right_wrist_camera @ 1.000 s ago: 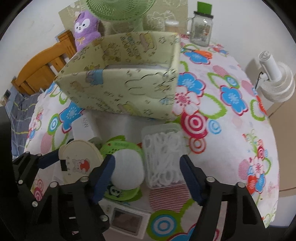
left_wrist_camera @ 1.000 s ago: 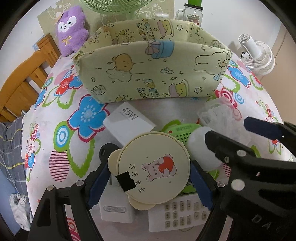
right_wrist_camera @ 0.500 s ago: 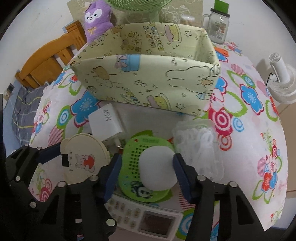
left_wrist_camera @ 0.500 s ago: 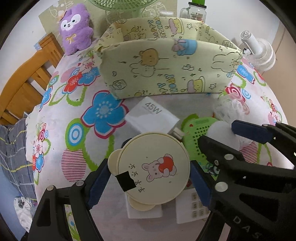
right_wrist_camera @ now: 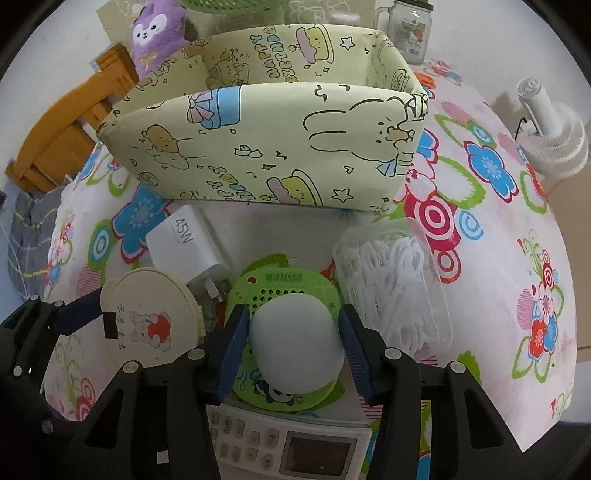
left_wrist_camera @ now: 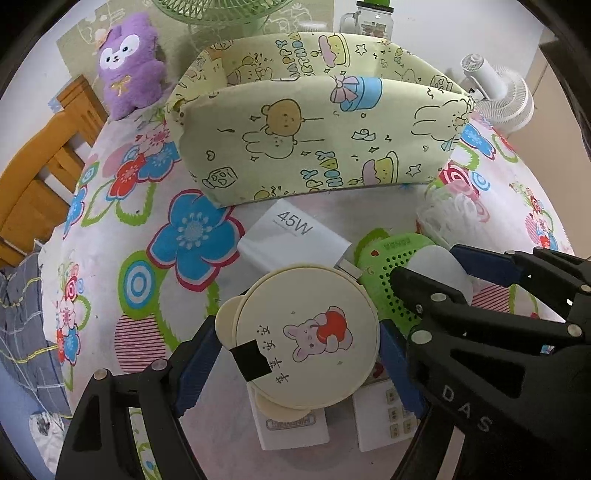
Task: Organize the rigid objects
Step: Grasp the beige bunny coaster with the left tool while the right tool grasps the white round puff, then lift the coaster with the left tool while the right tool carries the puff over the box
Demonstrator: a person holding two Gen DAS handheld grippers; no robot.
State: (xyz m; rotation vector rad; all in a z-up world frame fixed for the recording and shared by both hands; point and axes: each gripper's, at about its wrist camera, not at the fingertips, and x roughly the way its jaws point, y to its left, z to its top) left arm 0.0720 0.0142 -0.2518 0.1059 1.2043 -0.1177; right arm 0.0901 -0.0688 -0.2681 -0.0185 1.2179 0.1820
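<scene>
My left gripper (left_wrist_camera: 299, 332) is shut on a round cream case (left_wrist_camera: 306, 339) with a bunny picture, held just above the table. A white rounded object (right_wrist_camera: 295, 339) rests on a green perforated disc (right_wrist_camera: 280, 288). My right gripper (right_wrist_camera: 293, 317) is closing on it, and both blue pads touch its sides. The right gripper's black fingers (left_wrist_camera: 424, 288) also show at the right of the left wrist view. A yellow-green fabric box (right_wrist_camera: 258, 147) with cartoon prints stands open behind the pile.
A white 45W charger (left_wrist_camera: 291, 236), a clear box of white picks (right_wrist_camera: 395, 288), a white remote (right_wrist_camera: 288, 443) and a white adapter (left_wrist_camera: 291, 424) lie around the grippers. Behind the box are a purple plush (left_wrist_camera: 129, 62), a jar (right_wrist_camera: 410, 29) and a white fan (right_wrist_camera: 546, 129).
My right gripper shifted left from over the clear box to the white rounded object and narrowed its jaws onto it. The left gripper kept the cream case.
</scene>
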